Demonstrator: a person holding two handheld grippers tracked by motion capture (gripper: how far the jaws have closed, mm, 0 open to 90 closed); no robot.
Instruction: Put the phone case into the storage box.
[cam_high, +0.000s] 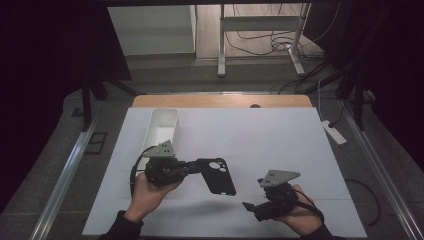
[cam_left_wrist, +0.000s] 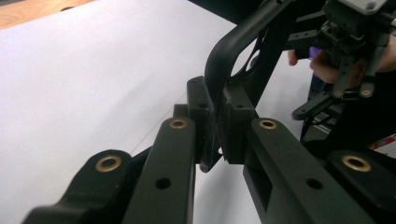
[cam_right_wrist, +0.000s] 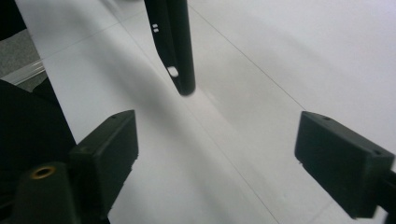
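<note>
Nearest the front edge of the desk (cam_high: 300, 130), toward its right corner, the right hand-held gripper (cam_high: 248, 206) pointed left with its jaws standing wide and nothing between them; its fingers (cam_right_wrist: 343, 163) were spread well apart over bare white surface. No earlier grip could be judged from this; it simply stood free.

A little farther in and to the left, the phone case (cam_high: 218, 176) hung above the desk, a black shell with its camera cut-outs at the far end. Its long axis ran roughly from the front edge toward the back edge, slightly slanted. From the right hand-held gripper the case lay up and to the left, near but clear of its tips, and in the right gripper view its near end (cam_right_wrist: 180, 60) showed ahead of the open jaws, edge-on.

The left hand-held gripper (cam_high: 196, 166) was clamped on the case's left long edge, and the left gripper view showed the jaws pinched tight on the thin rim (cam_left_wrist: 219, 70). So the left hand was the nearer one, already holding.

Farthest, toward the back left corner, a white tray (cam_high: 161, 131) lay lengthwise.
</note>
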